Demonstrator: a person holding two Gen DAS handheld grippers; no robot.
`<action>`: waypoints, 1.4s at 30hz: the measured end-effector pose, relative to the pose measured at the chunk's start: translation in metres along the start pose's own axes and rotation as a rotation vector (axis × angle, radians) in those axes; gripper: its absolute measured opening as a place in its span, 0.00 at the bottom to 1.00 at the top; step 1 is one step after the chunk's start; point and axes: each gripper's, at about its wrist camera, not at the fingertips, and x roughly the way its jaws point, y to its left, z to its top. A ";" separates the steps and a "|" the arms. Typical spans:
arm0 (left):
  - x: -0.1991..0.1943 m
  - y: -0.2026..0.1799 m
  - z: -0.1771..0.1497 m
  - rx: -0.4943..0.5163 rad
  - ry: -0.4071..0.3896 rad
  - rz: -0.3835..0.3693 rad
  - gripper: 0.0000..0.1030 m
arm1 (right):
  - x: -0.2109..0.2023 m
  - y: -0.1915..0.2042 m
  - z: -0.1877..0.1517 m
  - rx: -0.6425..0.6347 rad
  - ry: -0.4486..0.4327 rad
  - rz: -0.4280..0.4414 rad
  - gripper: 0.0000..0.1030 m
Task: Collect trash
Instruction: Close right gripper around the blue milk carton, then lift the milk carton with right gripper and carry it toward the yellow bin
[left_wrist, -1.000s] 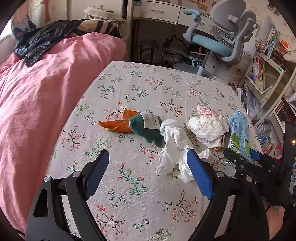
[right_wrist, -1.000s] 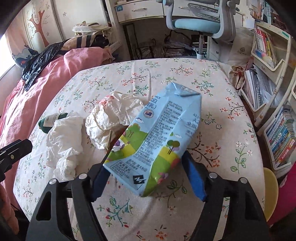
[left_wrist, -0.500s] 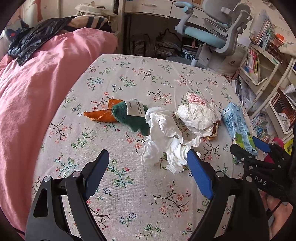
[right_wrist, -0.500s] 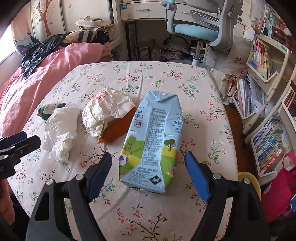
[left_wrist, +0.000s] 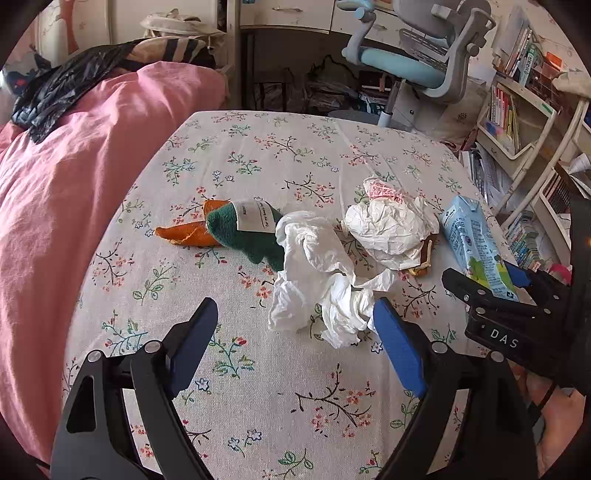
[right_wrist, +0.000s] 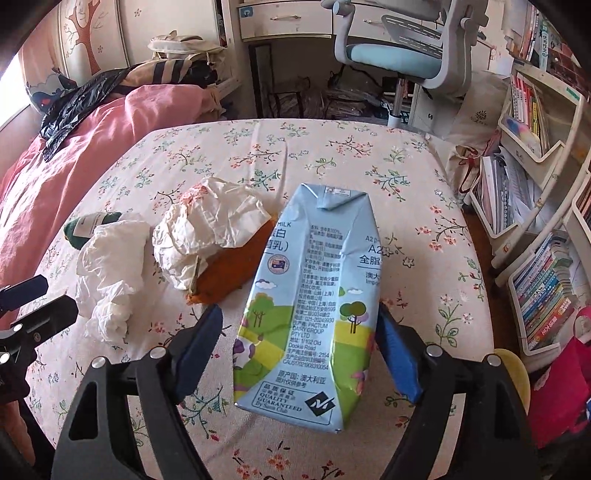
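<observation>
The light-blue milk carton (right_wrist: 310, 295) lies on its side on the flowered cloth of the table (right_wrist: 424, 229), between the blue pads of the right gripper (right_wrist: 299, 347). That gripper's jaws are closing; the right pad is at the carton's edge, while a gap shows at the left pad, so the carton is not pinched. Just left of the carton is an orange cloth piece (right_wrist: 232, 266), partly under a crumpled white wrapper (right_wrist: 207, 229). Further left lies a wad of white tissue (left_wrist: 317, 273), touching a green plush piece with a white label (left_wrist: 247, 229) that rests against an orange plush piece (left_wrist: 184, 234). The left gripper (left_wrist: 295, 332) hangs above the cloth just before the tissue, jaws spread wide with nothing between them. A pink quilt (left_wrist: 55, 184) lies beside the table.
</observation>
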 end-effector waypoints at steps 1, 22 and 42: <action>-0.001 -0.001 0.000 0.006 -0.004 0.008 0.80 | 0.000 -0.001 -0.001 0.004 0.001 0.003 0.72; -0.011 -0.032 0.004 0.024 -0.058 0.010 0.81 | -0.039 0.017 -0.004 -0.206 -0.111 -0.067 0.59; -0.026 -0.084 0.001 0.071 -0.117 0.006 0.81 | -0.051 -0.026 -0.021 -0.038 -0.090 0.092 0.58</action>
